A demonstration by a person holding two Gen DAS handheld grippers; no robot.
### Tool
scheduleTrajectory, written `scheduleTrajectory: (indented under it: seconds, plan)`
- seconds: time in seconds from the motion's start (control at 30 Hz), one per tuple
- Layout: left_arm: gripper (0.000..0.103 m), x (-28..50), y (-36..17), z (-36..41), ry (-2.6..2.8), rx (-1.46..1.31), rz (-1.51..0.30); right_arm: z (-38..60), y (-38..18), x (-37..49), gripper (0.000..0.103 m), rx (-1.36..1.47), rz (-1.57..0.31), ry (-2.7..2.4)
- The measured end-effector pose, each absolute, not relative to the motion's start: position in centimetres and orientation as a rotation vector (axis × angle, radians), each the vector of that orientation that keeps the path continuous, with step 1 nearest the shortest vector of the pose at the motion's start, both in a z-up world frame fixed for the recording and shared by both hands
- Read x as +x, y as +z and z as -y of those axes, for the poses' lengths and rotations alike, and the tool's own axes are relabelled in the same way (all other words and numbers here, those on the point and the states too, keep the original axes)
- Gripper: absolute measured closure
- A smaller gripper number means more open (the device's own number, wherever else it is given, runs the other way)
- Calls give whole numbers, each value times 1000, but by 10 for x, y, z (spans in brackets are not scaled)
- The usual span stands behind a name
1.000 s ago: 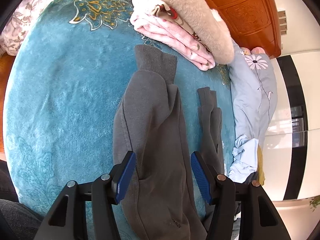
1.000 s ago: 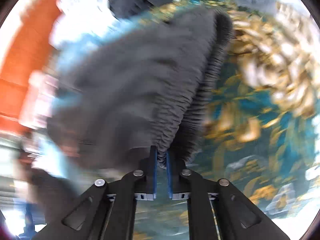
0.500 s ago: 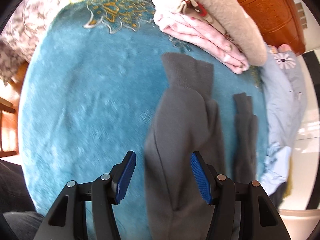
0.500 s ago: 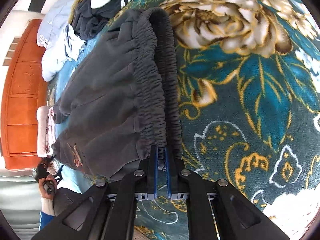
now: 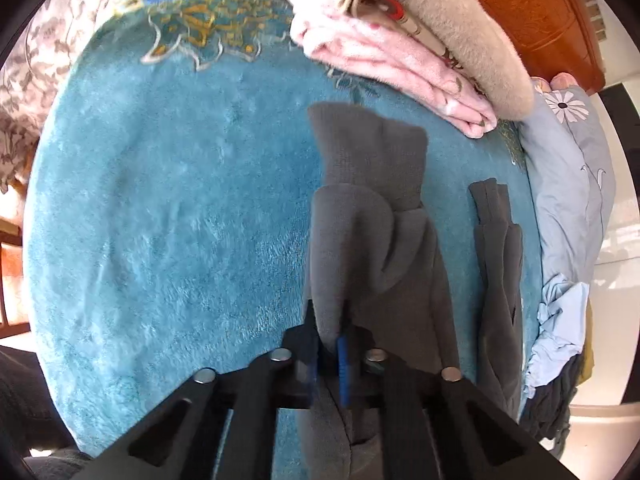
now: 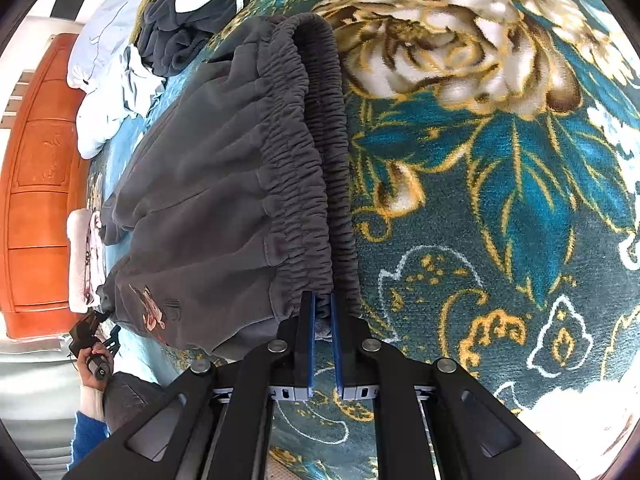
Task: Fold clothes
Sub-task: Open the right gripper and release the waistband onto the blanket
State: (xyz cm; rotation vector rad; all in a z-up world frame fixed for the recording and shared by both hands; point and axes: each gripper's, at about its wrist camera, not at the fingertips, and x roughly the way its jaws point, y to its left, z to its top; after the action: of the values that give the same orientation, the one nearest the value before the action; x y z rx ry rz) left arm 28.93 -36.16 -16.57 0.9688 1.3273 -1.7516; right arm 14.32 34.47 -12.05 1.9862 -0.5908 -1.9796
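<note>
Dark grey sweatpants lie on a teal floral blanket (image 5: 160, 220). In the left wrist view one pant leg (image 5: 372, 220) with a ribbed cuff runs away from me, and the second leg (image 5: 498, 264) lies to its right. My left gripper (image 5: 330, 344) is shut on a fold of the near leg. In the right wrist view the gathered elastic waistband (image 6: 316, 168) runs away from me. My right gripper (image 6: 322, 316) is shut on the waistband's near end. The left gripper (image 6: 94, 338) also shows at the lower left of that view, held in a hand.
Folded pink and beige blankets (image 5: 404, 36) are stacked at the far side before an orange wooden headboard (image 5: 532, 12). Pale blue bedding (image 5: 568, 184) and crumpled clothes (image 5: 560, 328) lie at the right. Dark and white clothes (image 6: 180, 28) are piled beyond the waistband.
My left gripper has closed from wide open onto the near pant leg after shifting left. My right gripper has stayed shut on the waistband, and its view has steadied.
</note>
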Motion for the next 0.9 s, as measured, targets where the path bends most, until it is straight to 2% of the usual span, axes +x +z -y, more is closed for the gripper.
scheduleTrajectory:
  seconds: [0.07,0.2,0.27,0.3,0.33,0.37,0.4,0.5,0.6,0.9]
  plan:
    - [96,290,-165,361,-1753,969,-1304,-346,-120,144,95,1994,593,-1979]
    - [92,296,-172,363,-1735,950,-1408,-348,-113,142,94,2021,598,-1993]
    - [77,301,-173,364,-1723,930,-1461,-342,-99,135,94,1993,551,-2030]
    - [60,303,-173,363,-1715,919,-1482,-339,-89,130,91,1962,516,-2052]
    - [53,306,-172,362,-1712,895,-1495,-335,-78,124,79,1929,460,-2098]
    - [52,309,-170,360,-1715,867,-1498,-332,-66,118,64,1895,403,-2142]
    - [50,311,-166,359,-1724,849,-1491,-324,-61,110,59,1856,375,-2164]
    - [48,313,-155,352,-1776,817,-1439,-303,-45,84,58,1739,290,-2225]
    - [48,309,-146,346,-1845,814,-1383,-264,-51,55,58,1699,233,-2161]
    - [47,283,-143,335,-1950,890,-1359,-103,-95,-22,55,1626,-185,-1983]
